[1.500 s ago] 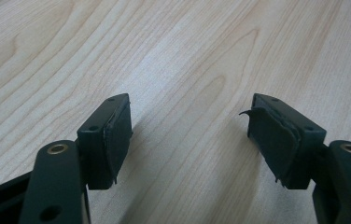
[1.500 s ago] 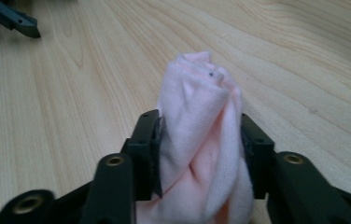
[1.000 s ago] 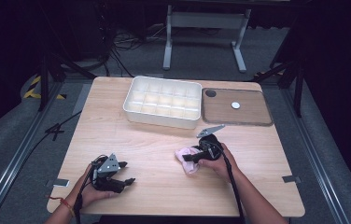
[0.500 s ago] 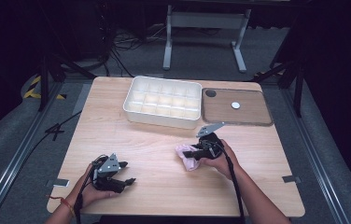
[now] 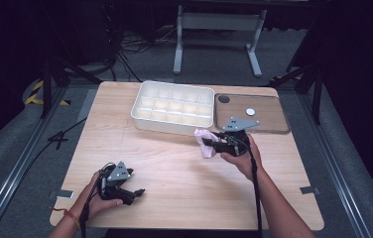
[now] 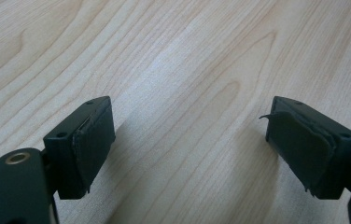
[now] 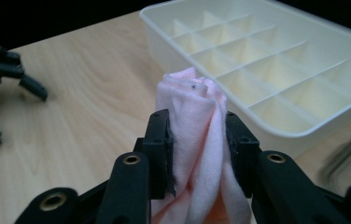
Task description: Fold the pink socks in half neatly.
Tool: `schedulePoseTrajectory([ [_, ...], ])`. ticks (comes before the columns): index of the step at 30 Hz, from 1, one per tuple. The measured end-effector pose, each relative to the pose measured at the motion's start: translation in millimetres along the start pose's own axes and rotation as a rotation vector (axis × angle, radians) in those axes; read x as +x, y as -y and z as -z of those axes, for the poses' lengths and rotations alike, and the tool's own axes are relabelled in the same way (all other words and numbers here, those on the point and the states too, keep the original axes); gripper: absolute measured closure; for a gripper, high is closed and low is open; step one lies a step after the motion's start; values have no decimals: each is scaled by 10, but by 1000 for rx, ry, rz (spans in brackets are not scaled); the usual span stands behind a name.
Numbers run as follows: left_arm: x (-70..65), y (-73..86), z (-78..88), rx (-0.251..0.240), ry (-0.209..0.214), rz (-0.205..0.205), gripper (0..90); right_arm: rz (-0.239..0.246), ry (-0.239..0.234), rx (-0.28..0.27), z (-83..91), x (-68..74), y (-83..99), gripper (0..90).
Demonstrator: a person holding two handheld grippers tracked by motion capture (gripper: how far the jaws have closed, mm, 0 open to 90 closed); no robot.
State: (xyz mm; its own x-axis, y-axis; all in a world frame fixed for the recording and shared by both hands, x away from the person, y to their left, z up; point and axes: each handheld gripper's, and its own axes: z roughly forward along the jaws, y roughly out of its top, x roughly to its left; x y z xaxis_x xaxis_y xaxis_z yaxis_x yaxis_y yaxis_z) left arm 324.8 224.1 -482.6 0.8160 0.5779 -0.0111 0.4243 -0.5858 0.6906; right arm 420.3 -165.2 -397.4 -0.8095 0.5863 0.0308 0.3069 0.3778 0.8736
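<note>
The right gripper (image 5: 207,144) is clamped on one bunched pink cloth (image 7: 193,140), lifted off the table (image 5: 174,163) just at the six o'clock side of the single compartment tray (image 5: 173,106). Its jaws have just been closing, the cloth squeezed between them — the cloth's lower end is cut off at the right gripper view's bottom edge. The left gripper (image 5: 137,192), at about eight o'clock near the table's front edge, has just been opening; its two pads (image 6: 94,144) stand wide apart over bare wood. One clear lid (image 5: 254,116) lies at the tray's three o'clock with two small round things on it — too small to identify.
</note>
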Motion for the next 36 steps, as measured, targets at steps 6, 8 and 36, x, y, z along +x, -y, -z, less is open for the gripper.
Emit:
schedulePoseTrajectory([
  [6, 0, 0, -2, -1, 0, 1, 156, 18, 66, -45, 118, -136, -172, 680],
  [8, -1, -1, 0, 1, -2, 1, 157, 19, 89, -57, 138, -196, -229, 680],
  [36, -2, 0, -1, 0, -3, 1, 157, 2, 188, -31, -373, -578, -423, 680],
])
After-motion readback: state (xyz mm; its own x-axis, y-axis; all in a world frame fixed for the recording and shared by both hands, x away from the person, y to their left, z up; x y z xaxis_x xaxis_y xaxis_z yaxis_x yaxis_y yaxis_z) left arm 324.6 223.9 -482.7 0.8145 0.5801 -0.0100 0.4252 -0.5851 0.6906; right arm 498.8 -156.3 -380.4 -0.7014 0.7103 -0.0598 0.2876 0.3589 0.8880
